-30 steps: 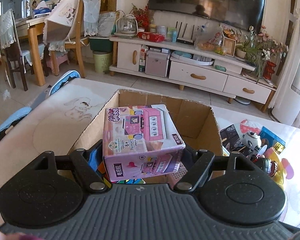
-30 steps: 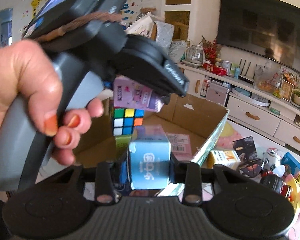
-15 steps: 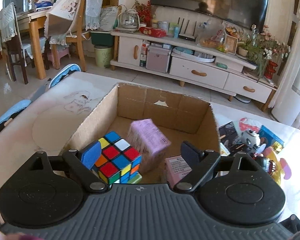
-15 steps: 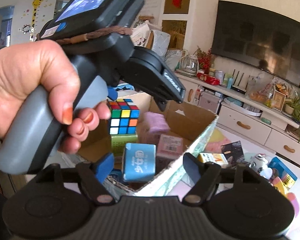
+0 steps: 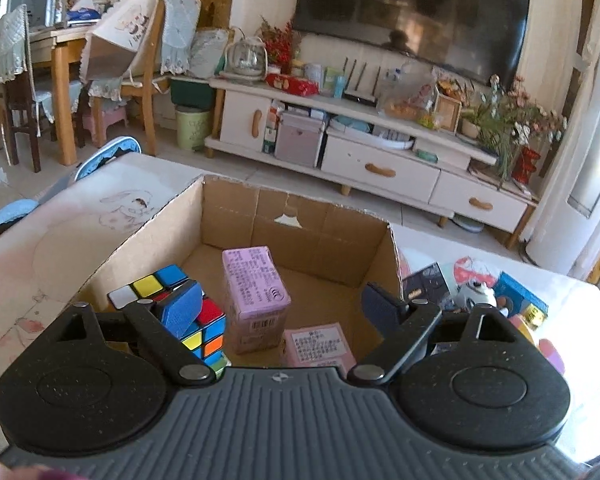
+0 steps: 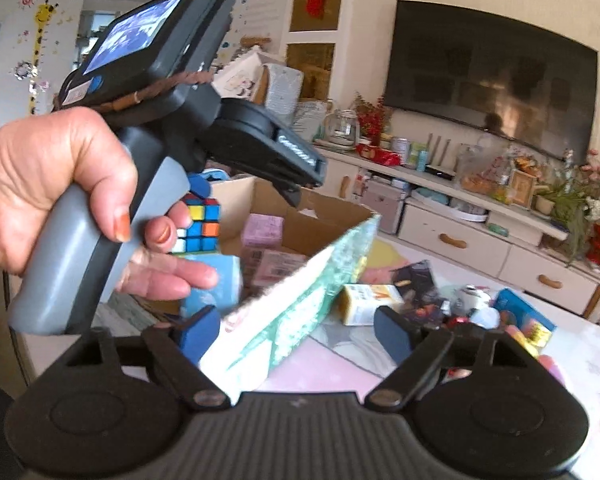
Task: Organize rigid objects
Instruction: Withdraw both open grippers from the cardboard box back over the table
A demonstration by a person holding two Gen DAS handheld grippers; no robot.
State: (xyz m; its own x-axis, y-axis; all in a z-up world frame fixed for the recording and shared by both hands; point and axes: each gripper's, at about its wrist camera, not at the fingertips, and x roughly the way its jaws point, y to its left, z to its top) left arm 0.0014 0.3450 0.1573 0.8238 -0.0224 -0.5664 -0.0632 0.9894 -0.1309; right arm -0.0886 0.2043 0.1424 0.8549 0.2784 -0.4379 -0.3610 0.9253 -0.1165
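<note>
Daylit interior, bright, strong fisheye distortion in both views.
Light enters from 3 o'clock; glare washes the tabletop (image 5: 580,308) at 4 o'clock. Television (image 5: 412,12) shows reflections. Right wrist view is motion-blurred around the cardboard box (image 6: 300,300); edges bow.

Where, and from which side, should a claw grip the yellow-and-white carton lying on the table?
Grip the yellow-and-white carton across its long flat sides, coming from above: it lies flat, its top is exposed, but dark packets crowd its right end.

No text can be read with certainty. Small print and a barcode are seen on the purple box (image 5: 255,298) ahead of the left gripper (image 5: 284,308), but remain illegible.
</note>
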